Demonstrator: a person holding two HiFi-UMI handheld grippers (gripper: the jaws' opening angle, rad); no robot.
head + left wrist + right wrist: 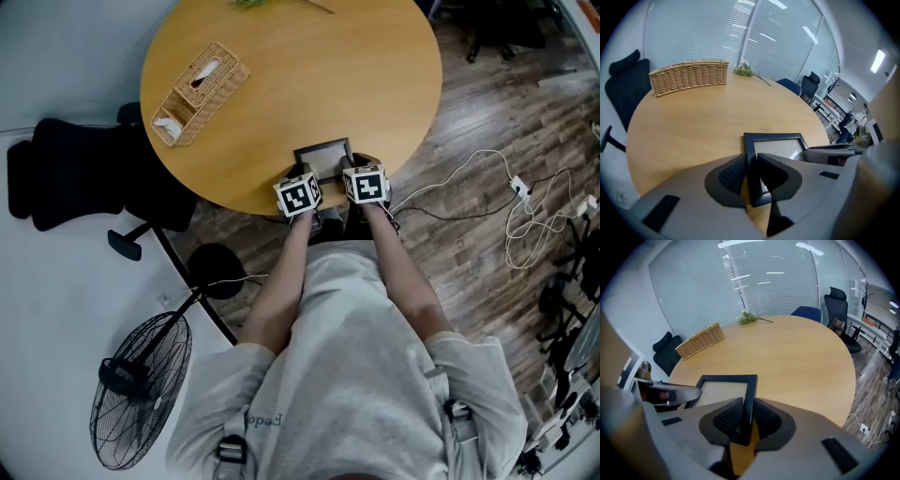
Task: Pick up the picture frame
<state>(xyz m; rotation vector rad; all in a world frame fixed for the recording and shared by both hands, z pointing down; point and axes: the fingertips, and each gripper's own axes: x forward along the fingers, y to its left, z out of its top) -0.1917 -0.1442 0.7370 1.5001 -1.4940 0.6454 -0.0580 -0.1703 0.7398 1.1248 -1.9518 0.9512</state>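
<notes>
Round wooden counter [309,66] in an office with blind-covered glass walls; wicker basket [199,91] toward the far left edge, green sprig [749,317] at the far edge, both well apart from the work. Right at the near edge, apparently lying flat with its glass up: the picture frame [323,155]. Left hand-held gripper [751,176] pinching the frame's left rail between ribbed pads; right hand-held gripper [747,420] pinching the right rail the same way, both angled steeply down and gripping close to the near corners. Seemingly past the grasp and on to the lift. Raise both sides together and at one pace, so as not to twist the frame or pry a rail out of one pinch. Hold the squeeze steady but modest: thin rails, probably slick glass just beside them. Lift straight up off the wood before drawing the frame anywhere, to avoid scraping it over the near edge. Watch for a droop at the far rail, unsupported beyond both grips, and counter it with a slight upward tip of both wrists.
</notes>
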